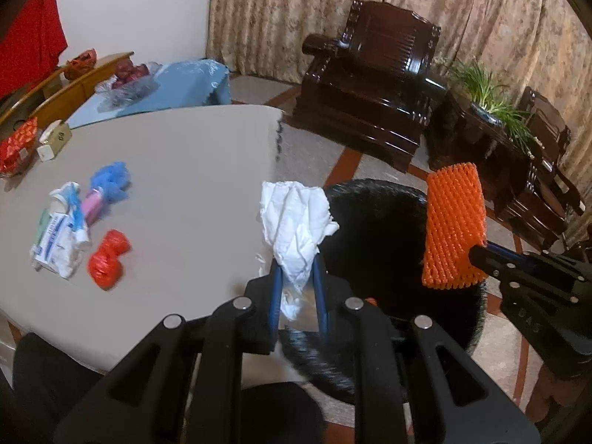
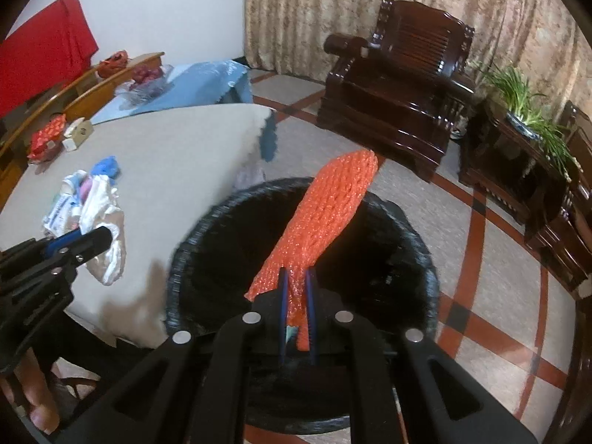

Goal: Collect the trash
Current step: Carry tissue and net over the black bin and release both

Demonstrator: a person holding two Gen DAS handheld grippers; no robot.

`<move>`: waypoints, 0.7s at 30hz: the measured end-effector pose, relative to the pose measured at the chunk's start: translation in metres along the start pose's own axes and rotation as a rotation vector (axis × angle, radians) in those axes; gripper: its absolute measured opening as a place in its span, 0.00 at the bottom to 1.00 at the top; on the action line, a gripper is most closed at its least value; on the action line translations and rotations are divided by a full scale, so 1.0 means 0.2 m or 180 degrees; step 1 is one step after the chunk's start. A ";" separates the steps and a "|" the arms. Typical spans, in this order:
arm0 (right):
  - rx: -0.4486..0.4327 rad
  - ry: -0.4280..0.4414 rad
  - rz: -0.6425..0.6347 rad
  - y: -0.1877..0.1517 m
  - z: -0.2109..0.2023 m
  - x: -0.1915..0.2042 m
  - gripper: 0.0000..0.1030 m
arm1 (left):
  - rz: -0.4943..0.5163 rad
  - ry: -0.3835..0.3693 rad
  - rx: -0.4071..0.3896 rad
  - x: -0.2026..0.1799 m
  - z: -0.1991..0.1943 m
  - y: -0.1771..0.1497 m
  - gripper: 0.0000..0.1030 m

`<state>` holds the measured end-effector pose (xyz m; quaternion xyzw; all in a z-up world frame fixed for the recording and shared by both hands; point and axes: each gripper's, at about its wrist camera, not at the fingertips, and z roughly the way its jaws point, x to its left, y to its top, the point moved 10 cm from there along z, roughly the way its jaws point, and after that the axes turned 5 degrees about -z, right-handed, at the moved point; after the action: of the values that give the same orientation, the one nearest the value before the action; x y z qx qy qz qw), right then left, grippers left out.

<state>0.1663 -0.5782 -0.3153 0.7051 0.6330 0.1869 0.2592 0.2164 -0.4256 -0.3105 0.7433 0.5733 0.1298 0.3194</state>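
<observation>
My left gripper [image 1: 297, 266] is shut on a crumpled white tissue [image 1: 296, 218] and holds it at the table edge beside the black woven bin [image 1: 381, 207]. My right gripper [image 2: 297, 277] is shut on an orange foam net sleeve [image 2: 325, 214] and holds it above the open bin [image 2: 207, 229]. The sleeve [image 1: 453, 225] also shows in the left wrist view, over the bin's right side. On the grey table [image 1: 185, 170] lie a red crumpled bag [image 1: 108, 259], a blue crumpled piece [image 1: 111, 179], a pink item [image 1: 92, 203] and white packets [image 1: 61, 236].
A red packet [image 1: 16, 148] and a small carton [image 1: 53, 140] sit at the table's far left. A blue-covered table [image 1: 174, 85] with a bag of fruit stands behind. Dark wooden armchairs [image 1: 370, 74] and a potted plant [image 1: 488, 100] stand across the tiled floor.
</observation>
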 end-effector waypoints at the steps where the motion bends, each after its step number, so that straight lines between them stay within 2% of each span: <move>1: 0.0019 -0.0013 0.0002 -0.01 0.01 -0.03 0.09 | 0.0008 -0.0016 0.0035 -0.05 0.02 -0.01 0.15; 7: 0.0158 -0.0096 0.0067 -0.09 0.11 -0.20 0.09 | 0.0057 -0.0083 0.0125 -0.23 0.10 -0.07 0.16; 9: 0.0193 -0.0103 0.0112 -0.11 0.15 -0.25 0.11 | 0.0062 -0.0206 0.0161 -0.27 0.13 -0.08 0.20; 10: 0.0217 -0.0099 0.0127 -0.13 0.16 -0.27 0.14 | 0.0083 -0.0259 0.0183 -0.30 0.15 -0.09 0.26; 12: 0.0271 -0.0106 0.0192 -0.15 0.21 -0.31 0.19 | 0.0202 -0.0238 0.0181 -0.32 0.18 -0.11 0.31; 13: 0.0294 -0.0109 0.0228 -0.17 0.22 -0.32 0.23 | 0.0226 -0.0259 0.0194 -0.32 0.19 -0.11 0.34; 17: 0.0304 -0.0125 0.0358 -0.21 0.22 -0.33 0.23 | 0.0242 -0.0182 0.0186 -0.26 0.20 -0.13 0.47; 21: 0.0278 -0.0198 0.0403 -0.22 0.17 -0.31 0.23 | 0.0272 -0.0049 0.0136 -0.14 0.17 -0.12 0.50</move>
<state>0.1429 -0.6404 -0.3654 0.7598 0.5864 0.1531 0.2354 0.2088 -0.4589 -0.3455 0.7747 0.5412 0.1253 0.3021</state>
